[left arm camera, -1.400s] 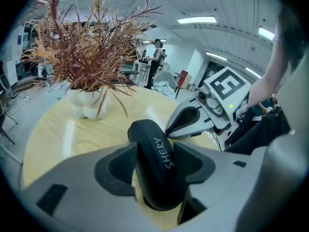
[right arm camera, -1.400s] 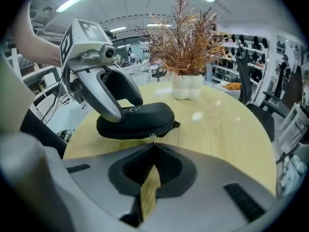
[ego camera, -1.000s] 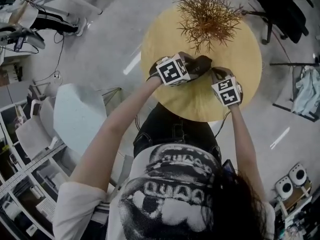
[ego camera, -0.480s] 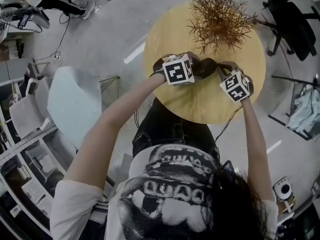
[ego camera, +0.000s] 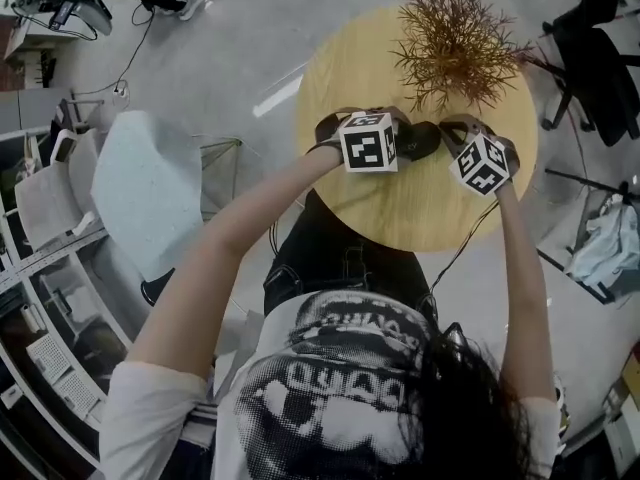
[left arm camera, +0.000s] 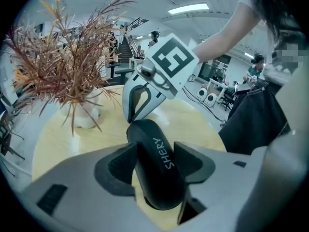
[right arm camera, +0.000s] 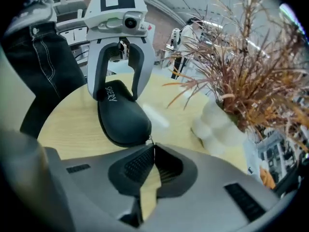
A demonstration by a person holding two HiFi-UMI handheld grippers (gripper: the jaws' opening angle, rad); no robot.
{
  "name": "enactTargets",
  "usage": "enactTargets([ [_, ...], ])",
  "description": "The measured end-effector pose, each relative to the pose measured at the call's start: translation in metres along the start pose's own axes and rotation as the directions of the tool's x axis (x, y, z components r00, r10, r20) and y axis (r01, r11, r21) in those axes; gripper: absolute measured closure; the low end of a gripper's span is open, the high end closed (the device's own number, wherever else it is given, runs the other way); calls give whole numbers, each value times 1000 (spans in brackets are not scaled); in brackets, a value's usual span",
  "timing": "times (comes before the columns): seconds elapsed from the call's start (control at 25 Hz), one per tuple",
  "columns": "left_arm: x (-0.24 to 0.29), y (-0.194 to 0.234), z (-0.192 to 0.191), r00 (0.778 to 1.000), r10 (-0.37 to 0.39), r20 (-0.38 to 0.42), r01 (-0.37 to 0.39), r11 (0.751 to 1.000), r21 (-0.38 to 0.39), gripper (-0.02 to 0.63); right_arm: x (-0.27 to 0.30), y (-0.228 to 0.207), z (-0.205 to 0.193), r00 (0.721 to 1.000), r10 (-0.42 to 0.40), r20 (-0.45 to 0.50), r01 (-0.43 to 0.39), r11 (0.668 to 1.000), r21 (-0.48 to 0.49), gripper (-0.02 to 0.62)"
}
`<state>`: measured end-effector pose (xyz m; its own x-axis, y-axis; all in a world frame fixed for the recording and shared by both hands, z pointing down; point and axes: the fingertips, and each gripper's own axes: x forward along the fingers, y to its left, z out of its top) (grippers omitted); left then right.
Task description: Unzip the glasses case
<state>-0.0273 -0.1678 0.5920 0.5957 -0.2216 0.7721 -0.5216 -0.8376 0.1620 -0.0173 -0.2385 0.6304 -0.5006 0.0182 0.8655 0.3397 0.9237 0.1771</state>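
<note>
A person leans over a round wooden table (ego camera: 400, 208), both forearms stretched forward and converging on a black glasses case (ego camera: 422, 140) that lies near the table's middle, just in front of a dried plant (ego camera: 455, 38) in a white vase (right arm camera: 217, 124).

The left arm (ego camera: 240, 228) runs diagonally up from the shoulder, and the left gripper (left arm camera: 154, 161) at its end angles downward. Its jaws are clamped across the case's body, one dark pad on each long side, with the printed lettering on the lid facing up between them.

The right arm (ego camera: 520, 268) reaches almost straight ahead along the table's right side. The right gripper (right arm camera: 153, 151) tips steeply down at the case's other end, its marker cube (ego camera: 482, 163) rolled onto a corner. Its jaws are pressed together, pinching the small metal zipper pull (right arm camera: 150, 140) at their tips, right against the case's rounded end.

The two grippers face each other along the case, the left at one end and the right at the other, and the plant's stems spread over the table behind them.
</note>
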Motion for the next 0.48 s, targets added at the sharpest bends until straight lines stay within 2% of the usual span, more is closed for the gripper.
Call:
enactTargets([
  [0.24, -2, 0, 0, 1000, 6, 3, -6, 1000, -6, 359, 2, 0, 3, 1000, 24, -3, -24, 998, -57, 592],
  [0.48, -3, 0, -1, 1000, 17, 2, -17, 1000, -12, 357, 0, 1, 3, 1000, -24, 20, 24, 1000, 1, 589],
])
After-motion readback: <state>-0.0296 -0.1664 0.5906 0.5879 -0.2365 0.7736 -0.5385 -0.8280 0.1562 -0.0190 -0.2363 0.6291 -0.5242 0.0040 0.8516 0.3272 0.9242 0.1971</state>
